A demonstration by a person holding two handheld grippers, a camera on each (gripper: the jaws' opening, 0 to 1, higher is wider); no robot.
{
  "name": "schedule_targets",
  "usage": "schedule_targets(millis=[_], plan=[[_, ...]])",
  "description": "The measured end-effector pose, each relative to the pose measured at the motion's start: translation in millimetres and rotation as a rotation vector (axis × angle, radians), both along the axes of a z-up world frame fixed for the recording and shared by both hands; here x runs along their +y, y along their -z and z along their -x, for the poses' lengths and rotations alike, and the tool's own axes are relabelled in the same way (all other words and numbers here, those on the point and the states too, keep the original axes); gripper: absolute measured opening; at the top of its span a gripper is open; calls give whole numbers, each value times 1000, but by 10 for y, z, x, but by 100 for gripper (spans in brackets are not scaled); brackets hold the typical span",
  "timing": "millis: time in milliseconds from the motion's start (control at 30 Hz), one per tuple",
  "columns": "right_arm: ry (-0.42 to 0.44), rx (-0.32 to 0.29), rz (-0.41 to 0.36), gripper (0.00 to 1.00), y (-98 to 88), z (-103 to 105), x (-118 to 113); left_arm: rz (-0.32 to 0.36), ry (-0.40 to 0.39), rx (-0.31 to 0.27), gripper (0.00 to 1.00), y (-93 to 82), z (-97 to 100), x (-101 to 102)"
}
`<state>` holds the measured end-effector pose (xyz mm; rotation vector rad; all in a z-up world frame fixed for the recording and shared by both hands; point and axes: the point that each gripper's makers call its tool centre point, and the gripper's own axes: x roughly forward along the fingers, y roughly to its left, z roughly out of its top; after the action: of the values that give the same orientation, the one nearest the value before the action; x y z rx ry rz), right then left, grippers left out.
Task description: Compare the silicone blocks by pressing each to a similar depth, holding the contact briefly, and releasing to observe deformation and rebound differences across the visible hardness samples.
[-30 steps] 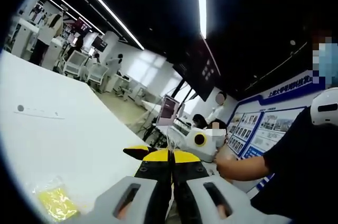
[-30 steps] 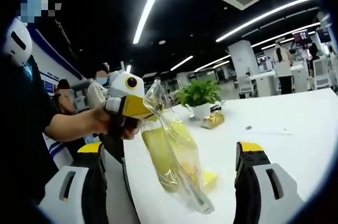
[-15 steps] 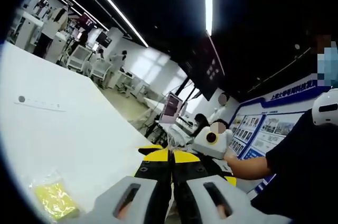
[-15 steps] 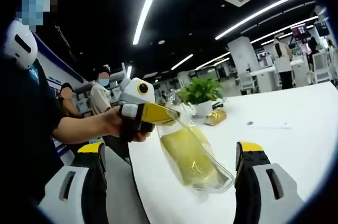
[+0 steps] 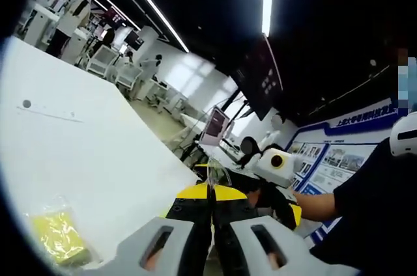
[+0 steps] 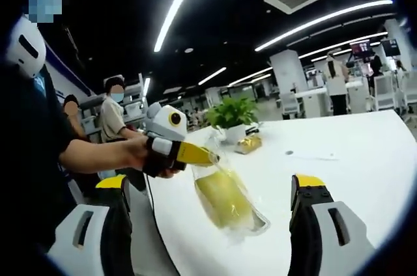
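A pale yellow silicone block in a clear glossy plastic bag [image 6: 223, 196] hangs over the plain white table [image 6: 339, 159], pinched by the yellow-tipped, grey-and-black left gripper [image 6: 212, 157], beside a green-leaved potted plant [image 6: 233, 114].

Wide bare table [image 6: 339, 159] at two o'clock of the right gripper [image 6: 212, 207], nothing blocking. Between its spread fingers hangs a clear bag [image 6: 225, 194] with a yellow block, pinched by the left gripper [image 6: 195, 154]. Beyond, a potted plant [image 6: 232, 114] and gold packet [image 6: 247, 144]. At eight o'clock of the left gripper view, a second yellow bag [image 5: 57, 240].
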<state>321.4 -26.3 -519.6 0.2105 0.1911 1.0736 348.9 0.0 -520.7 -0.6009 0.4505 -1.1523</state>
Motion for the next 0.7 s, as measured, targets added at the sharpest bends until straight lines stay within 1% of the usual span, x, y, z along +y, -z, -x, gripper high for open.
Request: schedule_targets(millis=[167, 300, 400, 433, 467, 533, 567, 600, 633, 667, 700], plan=[[34, 1, 3, 96, -4, 8, -151, 4, 5, 42, 0, 159, -12, -146], [57, -3, 16, 96, 8, 1, -249, 6, 10, 62, 0, 261, -30, -282], [67, 1, 13, 96, -1, 0, -310, 30, -5, 89, 0, 336, -70, -357], [70, -3, 17, 96, 2, -1, -333, 33, -22, 97, 0, 372, -98, -375], [71, -5, 17, 96, 0, -3, -347, 45, -36, 134, 0, 423, -103, -415], [74, -5, 16, 96, -10, -3, -369, 65, -76, 180, 0, 514, -144, -451], [76, -5, 18, 96, -11, -10, -389, 83, -101, 219, 0, 589, -177, -468], [78, -5, 18, 96, -11, -14, -403, 91, -130, 241, 0, 634, -220, -462], [86, -9, 25, 96, -1, -27, -429, 115, -158, 295, 0, 703, -253, -463], [91, -11, 32, 96, 9, -37, -451, 124, -173, 313, 0, 746, -270, -463], [96, -12, 37, 96, 21, -47, -486, 107, -166, 285, 0, 784, -261, -475]])
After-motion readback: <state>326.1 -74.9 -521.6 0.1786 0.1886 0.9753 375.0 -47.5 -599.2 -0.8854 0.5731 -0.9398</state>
